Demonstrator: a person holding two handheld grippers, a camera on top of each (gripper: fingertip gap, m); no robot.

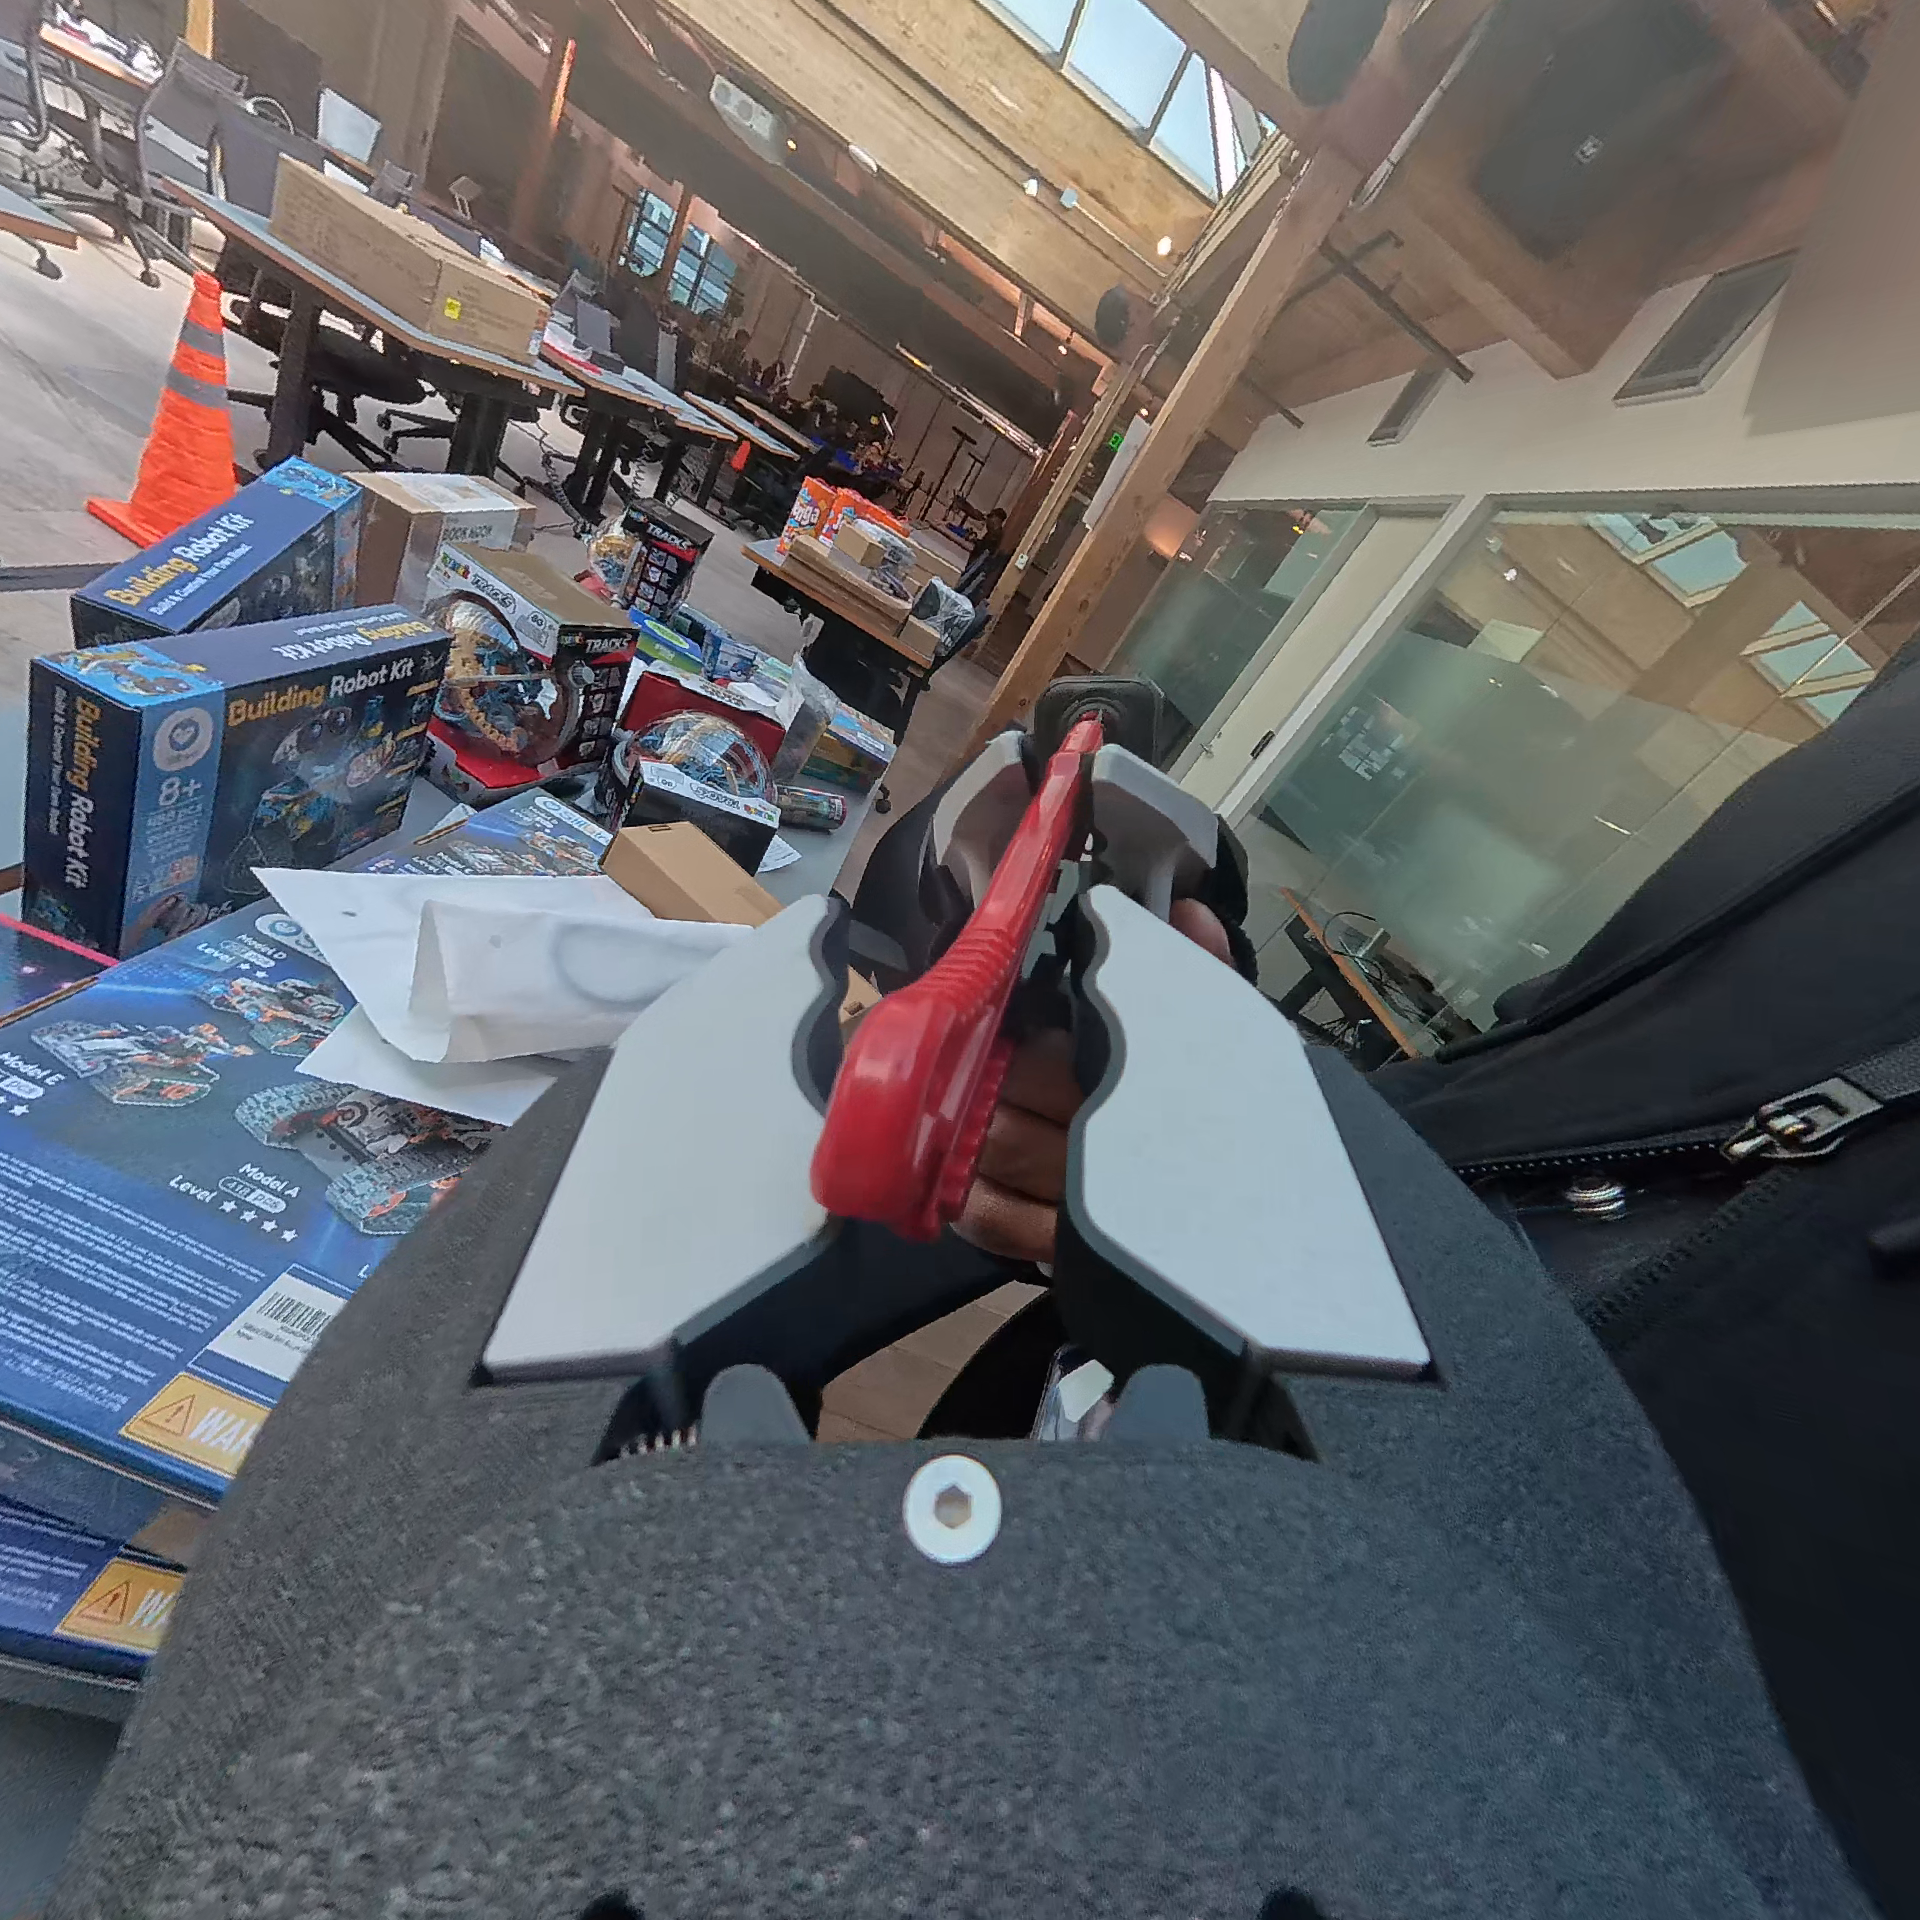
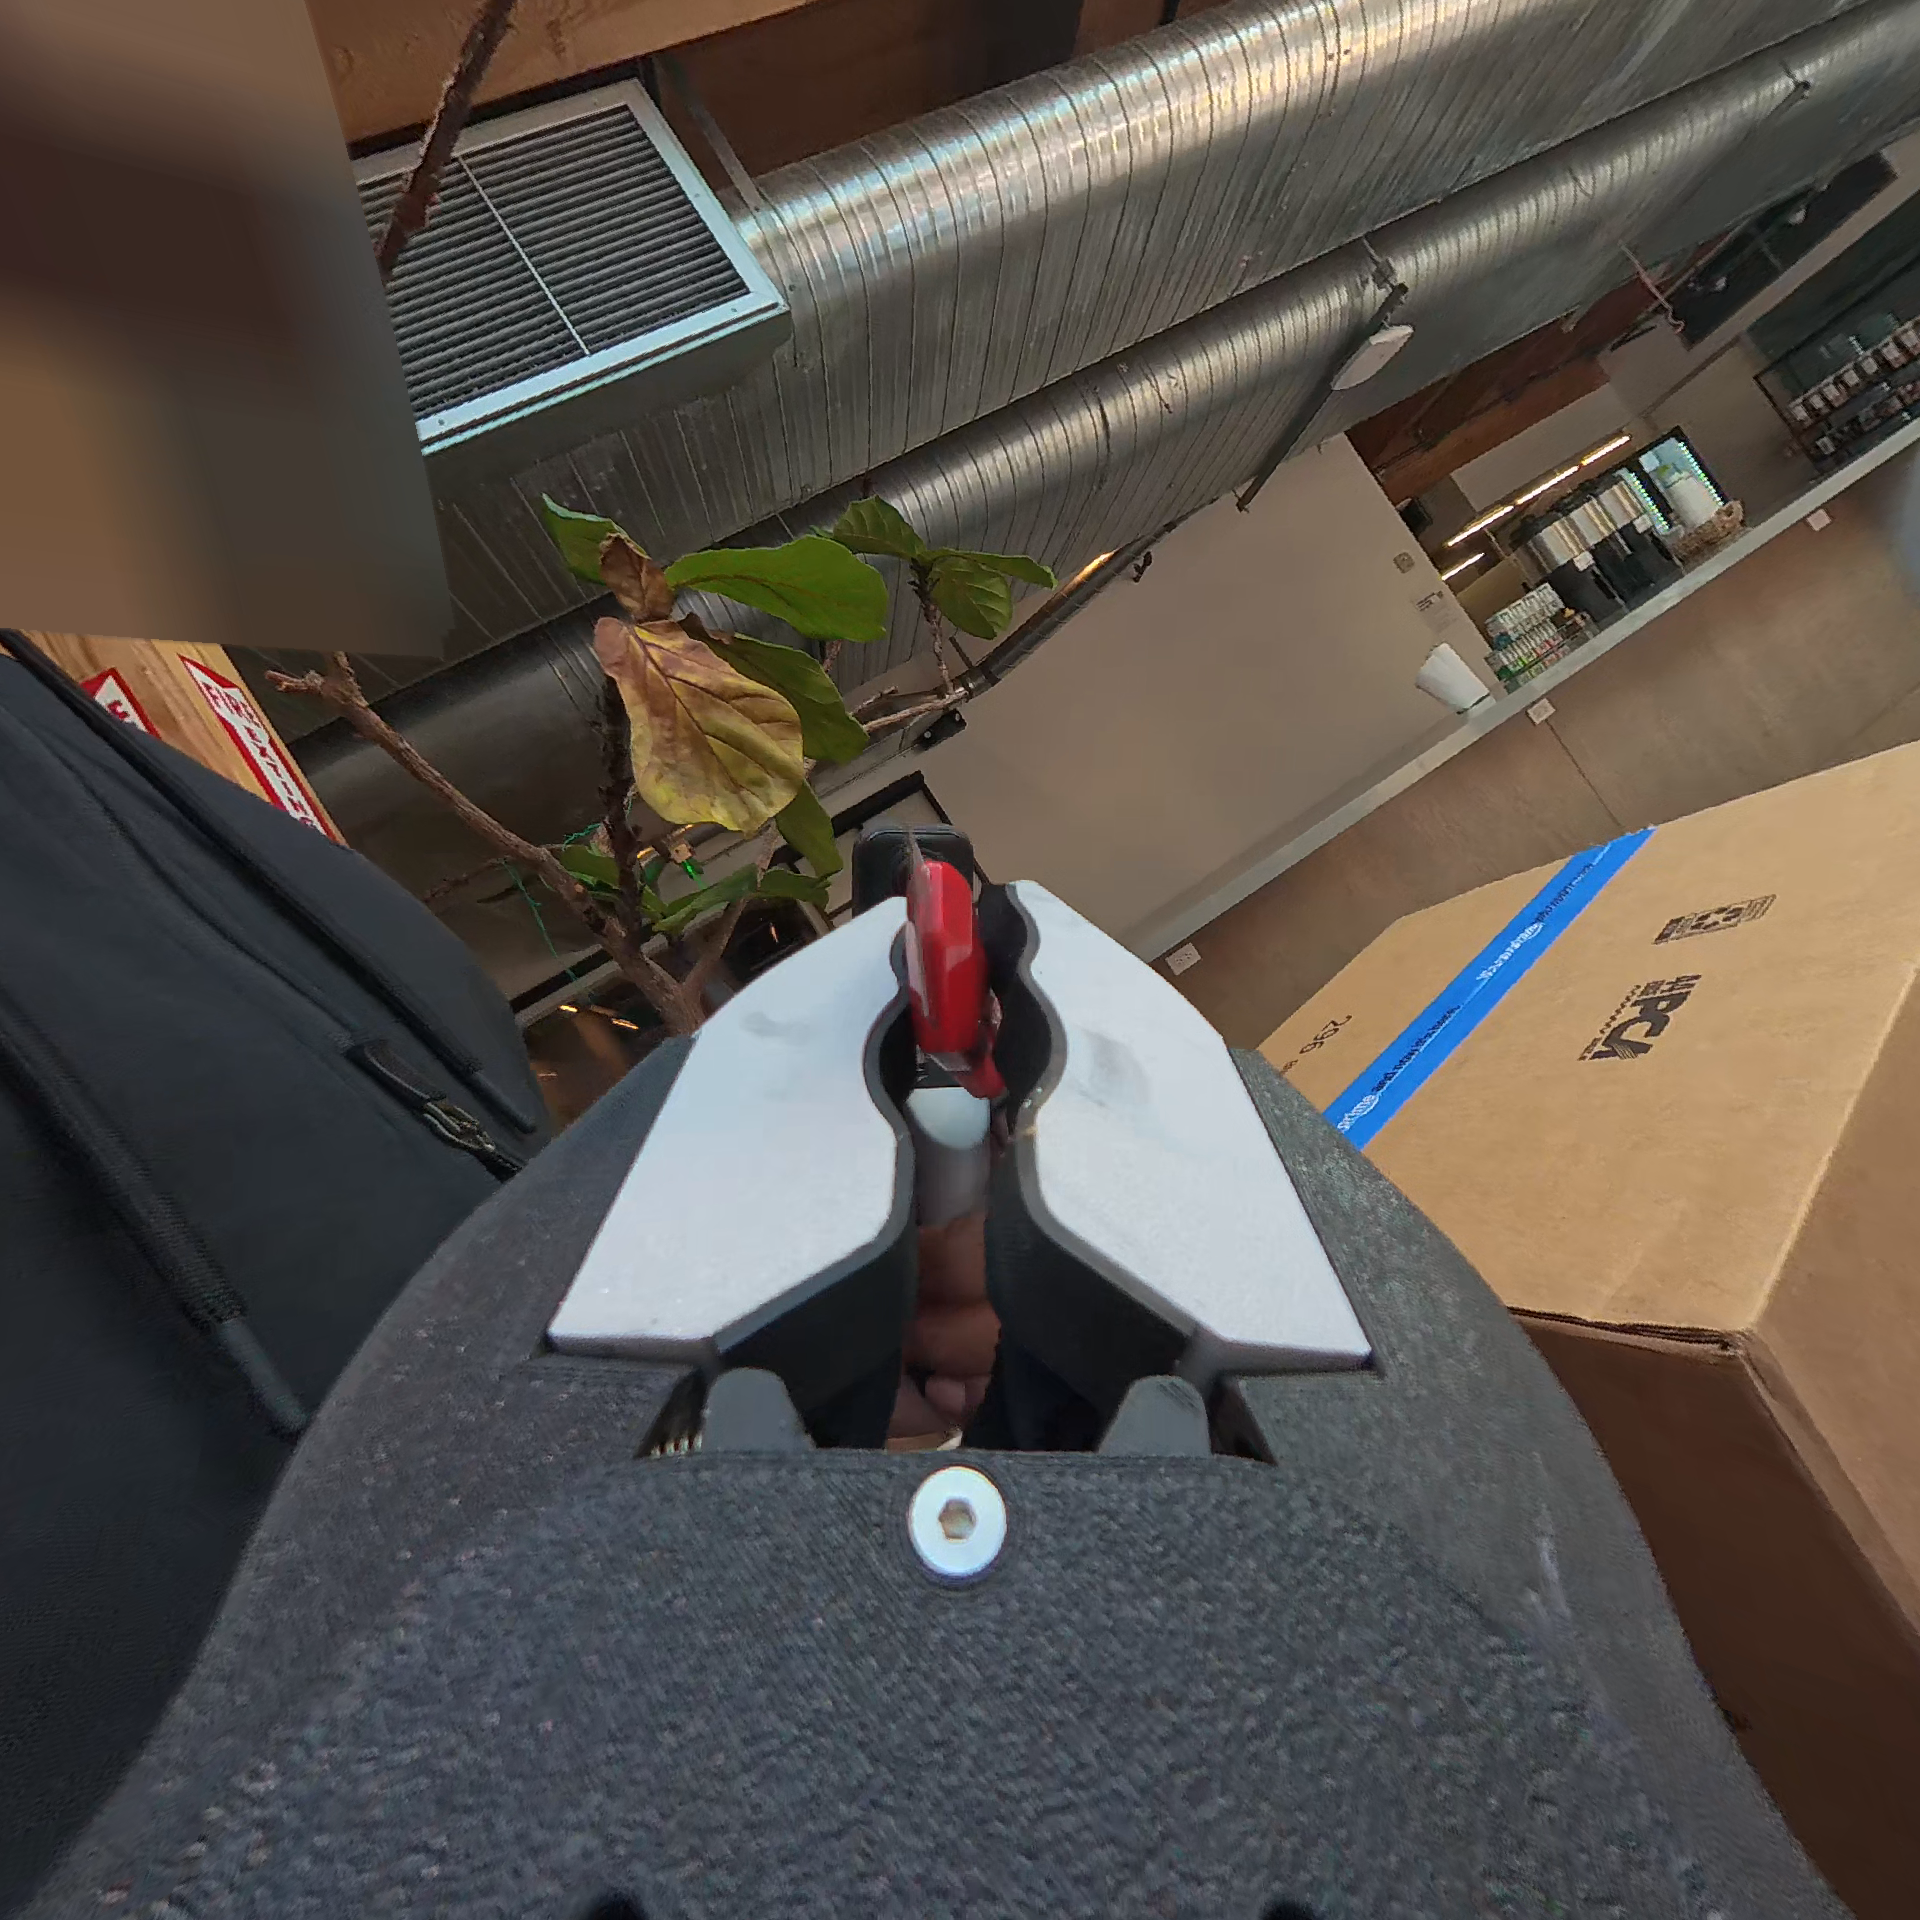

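My left gripper (image 1: 961,909) is open, and a red plastic tool (image 1: 935,1049) with a ribbed handle lies lengthwise in the gap. Its broad end rests against my left finger (image 1: 686,1122); a gap shows on the other side, with a hand behind it. The tool's far end sits between the fingers of my right gripper (image 1: 1075,805), which faces me. In the right wrist view my right gripper (image 2: 956,997) is shut on the red tool (image 2: 940,966). The black camera (image 2: 883,862) of the left gripper shows just beyond it.
A table on the left holds blue kit boxes (image 1: 208,769), a flat blue box (image 1: 156,1195) and a white paper bag (image 1: 499,966). An orange cone (image 1: 192,405) stands behind. A large cardboard box (image 2: 1662,1143), a leafy plant (image 2: 727,707) and a person's black jacket (image 2: 208,1039) are close by.
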